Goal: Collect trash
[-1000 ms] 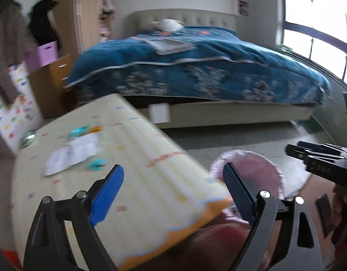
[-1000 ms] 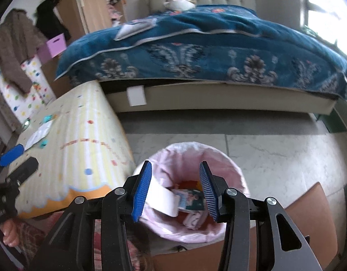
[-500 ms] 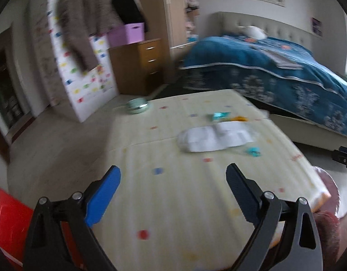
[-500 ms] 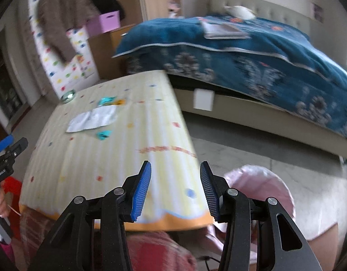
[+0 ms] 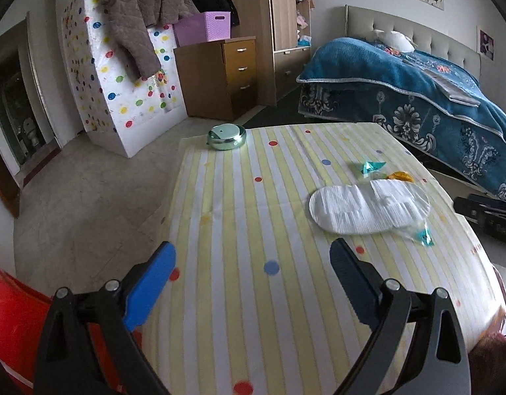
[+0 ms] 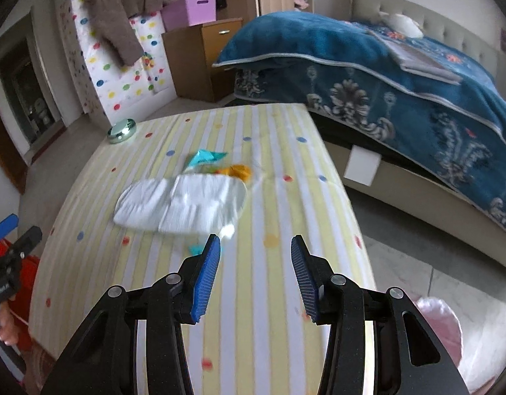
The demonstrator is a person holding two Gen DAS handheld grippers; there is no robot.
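Striped table point(image 5: 239, 217): white wrapper point(image 6: 183, 207), no legible writing; both claws empty.

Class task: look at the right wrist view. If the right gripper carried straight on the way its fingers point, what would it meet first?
Probably the striped tablecloth: the open right gripper points down across it. Just left of that line lies the white wrapper. Depth is hard to judge in this fisheye view.

Both wrist views low over the same striped table point(image 5: 239, 217), probably bedward.
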